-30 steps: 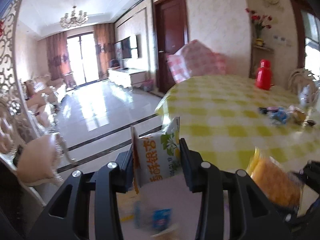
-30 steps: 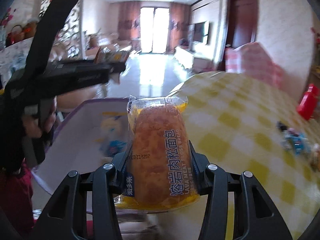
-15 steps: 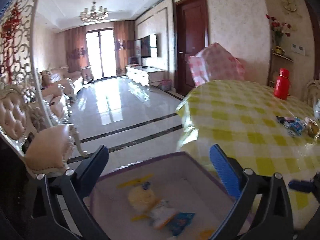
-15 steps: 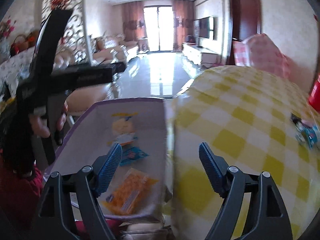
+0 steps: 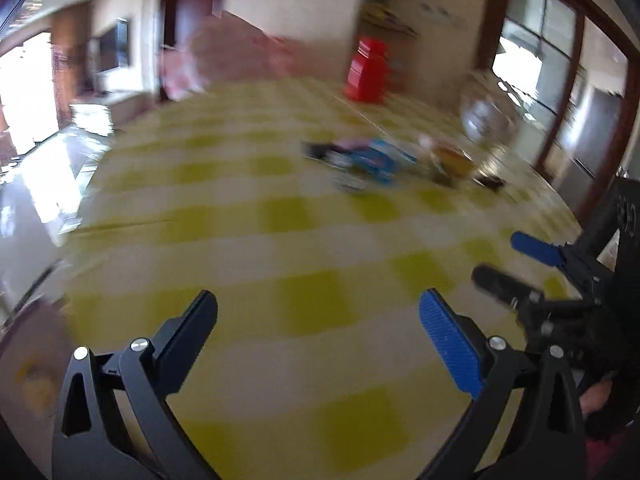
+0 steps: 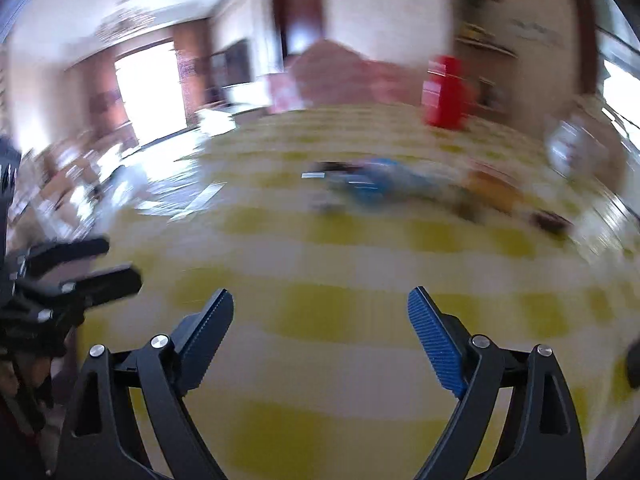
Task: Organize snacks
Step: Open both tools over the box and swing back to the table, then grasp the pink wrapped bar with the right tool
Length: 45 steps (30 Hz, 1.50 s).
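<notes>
- Nearest, the left gripper point(image 5: 318, 316) has its jaws spread wide over the yellow-checked tablecloth point(image 5: 280, 240), with nothing between them.
- Likewise the right gripper point(image 6: 320, 312) hangs over the same cloth, jaws opening and already wide, nothing between them.
- Each tool shows in the other's view: the right one at the right edge of the left view, a bit of a hand point(image 5: 596, 396) below it; the left one at the left edge of the right view.
- At the lower left edge of the left view a purple-rimmed shape point(image 5: 36, 328) shows beside the table; it is too blurred to tell what it is.
- Further on, well apart from both grippers, the snacks point(image 5: 380, 160) lie in a loose cluster on the cloth: blue wrappers, something orange, small dark pieces, all smeared by motion blur.
- Beyond them stand a red flask point(image 5: 368, 70) and, to the right, a clear rounded vessel point(image 5: 486, 116).
- Behind the table are a pink checked chair cover point(image 6: 344, 72), a dark door point(image 6: 298, 12) and a bright window point(image 6: 148, 88).
</notes>
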Motion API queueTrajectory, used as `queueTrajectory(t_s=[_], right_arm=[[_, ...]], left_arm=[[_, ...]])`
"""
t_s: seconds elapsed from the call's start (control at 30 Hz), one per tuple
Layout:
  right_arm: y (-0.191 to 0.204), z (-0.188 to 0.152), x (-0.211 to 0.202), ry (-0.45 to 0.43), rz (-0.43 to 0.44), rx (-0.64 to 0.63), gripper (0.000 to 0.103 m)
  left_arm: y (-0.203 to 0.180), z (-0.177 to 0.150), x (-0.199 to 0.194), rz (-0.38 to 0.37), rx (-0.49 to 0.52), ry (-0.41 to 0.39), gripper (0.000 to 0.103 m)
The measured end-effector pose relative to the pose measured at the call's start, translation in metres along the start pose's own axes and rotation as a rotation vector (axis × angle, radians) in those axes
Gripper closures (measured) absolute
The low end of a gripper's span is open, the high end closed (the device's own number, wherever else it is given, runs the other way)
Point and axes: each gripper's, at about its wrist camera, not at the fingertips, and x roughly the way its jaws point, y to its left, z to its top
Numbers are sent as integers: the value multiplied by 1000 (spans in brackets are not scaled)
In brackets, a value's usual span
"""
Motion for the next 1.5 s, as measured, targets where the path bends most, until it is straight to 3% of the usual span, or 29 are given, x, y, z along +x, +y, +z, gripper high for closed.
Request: queueTrajectory(t_s=[0.13,0.3,0.43,0.53,0.67,0.77,0.83,0.93,0.97,1.0,1.07,1.17,1.23,1.27,1.3,1.5], right_arm=[[-99,9,16,27,-159,172,16],[-197,25,53,41,-260,346,16],[-233,45,83,64,-352,257,16],[-252,58,117,132,-431,126,16],[-268,71,151,215,-478,39,16],[-280,75,165,248,-425,39,19],[-287,74,166,263,-369,70,27],[-291,76,165,254,-322,94,59],[-289,76,163,245,-329,85,90],[-286,76,161,239,-307,78,96],[-278,74,156,254,-208,125,96],[-260,71,144,262,-188,99,94],[-259,74,140,242,-220,100,74],[-263,77,138,229,-250,122,35],[-266,79,136,210,-263,142,14],[-309,105,152,103,-344,395,30]], left_arm=[[-34,32,56,2,-19,41,2],[-51,69,115,20,-125,-1,2],[-49,89,136,23,-215,-59,2],[-45,91,133,42,-201,-89,2],[-27,89,122,44,-266,-117,2],[-14,89,123,13,-334,-95,2],[-10,88,125,0,-363,-79,2],[-9,88,127,-14,-371,-58,2],[-11,87,128,-16,-362,-56,2],[-12,87,128,-12,-352,-54,2],[-13,86,129,-3,-342,-53,2],[-10,84,129,10,-358,-54,2],[-9,83,130,7,-364,-52,2],[-10,83,131,10,-358,-49,2],[-12,83,132,15,-351,-47,2],[-22,86,135,14,-296,-39,2]])
